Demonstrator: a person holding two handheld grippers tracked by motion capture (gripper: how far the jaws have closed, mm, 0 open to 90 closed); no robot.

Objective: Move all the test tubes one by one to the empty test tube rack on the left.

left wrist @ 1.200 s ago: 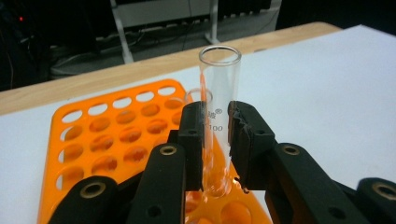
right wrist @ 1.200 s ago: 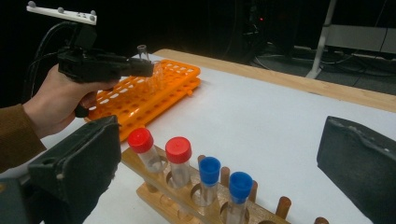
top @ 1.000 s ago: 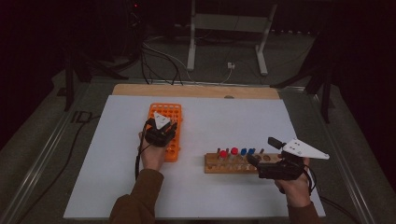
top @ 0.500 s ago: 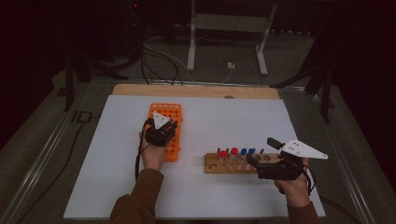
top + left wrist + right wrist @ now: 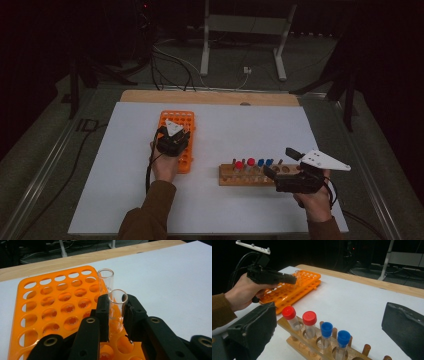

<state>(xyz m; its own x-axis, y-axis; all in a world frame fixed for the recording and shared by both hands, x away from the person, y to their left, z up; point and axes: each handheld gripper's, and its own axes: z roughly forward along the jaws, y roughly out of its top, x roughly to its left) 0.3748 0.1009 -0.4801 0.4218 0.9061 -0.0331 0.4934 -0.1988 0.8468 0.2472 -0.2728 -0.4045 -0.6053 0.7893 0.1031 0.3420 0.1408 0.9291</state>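
An orange tube rack (image 5: 187, 119) lies left of centre on the white table. My left gripper (image 5: 116, 315) is over the rack's near right part, shut on a clear uncapped glass tube (image 5: 116, 305) that stands upright above a hole. A second clear tube (image 5: 105, 279) stands in the rack just behind it. Toward the right lies a wooden rack (image 5: 248, 176) with two red-capped tubes (image 5: 309, 320) and two blue-capped tubes (image 5: 326, 333). My right gripper (image 5: 280, 162) hangs at that rack's right end, jaws wide open around the tubes with nothing held.
A wooden strip (image 5: 210, 97) runs along the table's far edge, with a stand's legs and cables on the floor beyond it. The person's left hand (image 5: 242, 293) and the left gripper (image 5: 272, 276) lie across from the wooden rack. Wooden pegs (image 5: 366, 349) rise along the rack's near side.
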